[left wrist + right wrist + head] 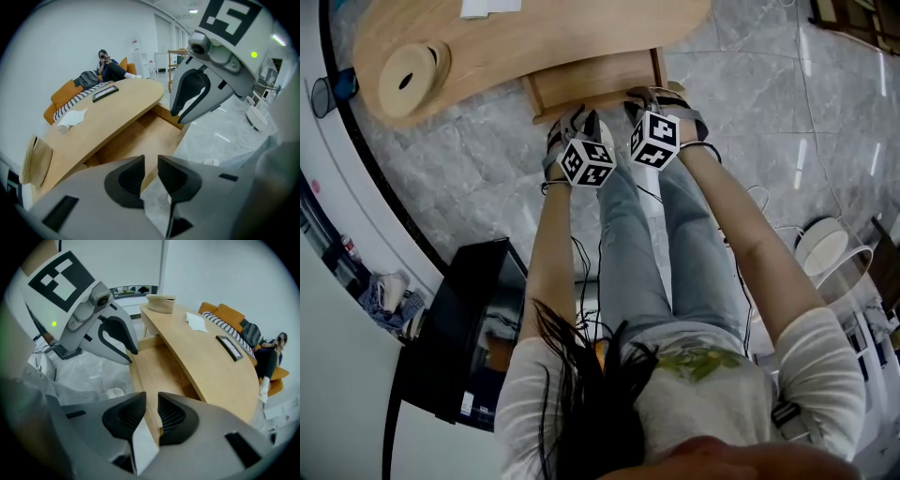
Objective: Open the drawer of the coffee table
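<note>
At the far left, a round straw-coloured object (408, 80) is lying on the coffee table (544, 37), whose curved top is stretching across the upper part of the head view. The drawer (592, 82) is standing open, sticking out from under the tabletop toward the person, with its wooden bottom showing. Above its front edge the 2 grippers are hanging side by side, pointing steeply down. The left gripper (579, 122) is holding nothing: its jaws are standing a narrow gap apart, and only the drawer's front edge and the grey marble floor (750, 112) are showing through. The right gripper (658, 96), close beside it, is likewise empty, its ribbed pads slightly parted over the drawer's edge.
</note>
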Demonstrator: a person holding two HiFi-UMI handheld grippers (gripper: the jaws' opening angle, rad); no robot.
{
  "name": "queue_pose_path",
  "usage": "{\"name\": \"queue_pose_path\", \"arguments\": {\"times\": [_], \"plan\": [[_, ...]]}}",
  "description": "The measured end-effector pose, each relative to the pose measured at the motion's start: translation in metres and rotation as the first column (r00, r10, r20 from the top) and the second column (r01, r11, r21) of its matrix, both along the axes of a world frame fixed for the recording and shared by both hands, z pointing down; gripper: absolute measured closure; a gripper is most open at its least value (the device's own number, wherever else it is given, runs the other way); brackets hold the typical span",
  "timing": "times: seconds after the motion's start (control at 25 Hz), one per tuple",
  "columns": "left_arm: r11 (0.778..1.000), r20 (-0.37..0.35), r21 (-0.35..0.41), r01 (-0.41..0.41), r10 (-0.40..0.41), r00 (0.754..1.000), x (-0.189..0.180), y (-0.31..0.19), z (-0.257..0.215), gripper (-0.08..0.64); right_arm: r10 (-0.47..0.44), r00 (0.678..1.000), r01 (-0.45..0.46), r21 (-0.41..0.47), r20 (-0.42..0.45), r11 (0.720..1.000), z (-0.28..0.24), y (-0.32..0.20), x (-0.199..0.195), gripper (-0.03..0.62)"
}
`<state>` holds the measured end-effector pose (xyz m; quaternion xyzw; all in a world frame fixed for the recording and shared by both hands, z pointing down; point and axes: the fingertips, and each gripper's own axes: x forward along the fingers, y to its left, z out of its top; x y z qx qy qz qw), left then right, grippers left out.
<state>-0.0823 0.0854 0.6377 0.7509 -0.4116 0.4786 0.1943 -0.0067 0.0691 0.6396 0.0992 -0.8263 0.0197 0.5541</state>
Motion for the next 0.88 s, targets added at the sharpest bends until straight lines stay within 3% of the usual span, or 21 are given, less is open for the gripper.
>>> {"name": "queue_pose_path", "arguments": {"times": [0.2,0.4,0.68,0.88], "plan": [[0.997,-0.056,0.063,0.039,-0.035,0.998,0.009,-0.007,-0.046,0.508,0.125,0.989,-0.123,-0.028,0.079,0.992,-0.044,-0.002,-0.003,0.535],[0.984,-0.135,0.112,0.136,-0.121,0.983,0.010,-0.009,-0.099,0.538,0.239,0.960,-0.230,-0.075,0.148,0.970,-0.091,0.003,-0.006,0.583],[0.978,-0.214,0.143,0.150,-0.117,0.970,0.024,0.005,-0.170,0.543,0.323,0.913,-0.292,-0.156,0.247,0.944,-0.164,0.018,-0.008,0.583],[0.961,-0.256,0.156,0.229,-0.185,0.949,0.020,0.013,-0.210,0.543,0.367,0.877,-0.325,-0.181,0.309,0.928,-0.207,0.026,-0.002,0.584]]}}
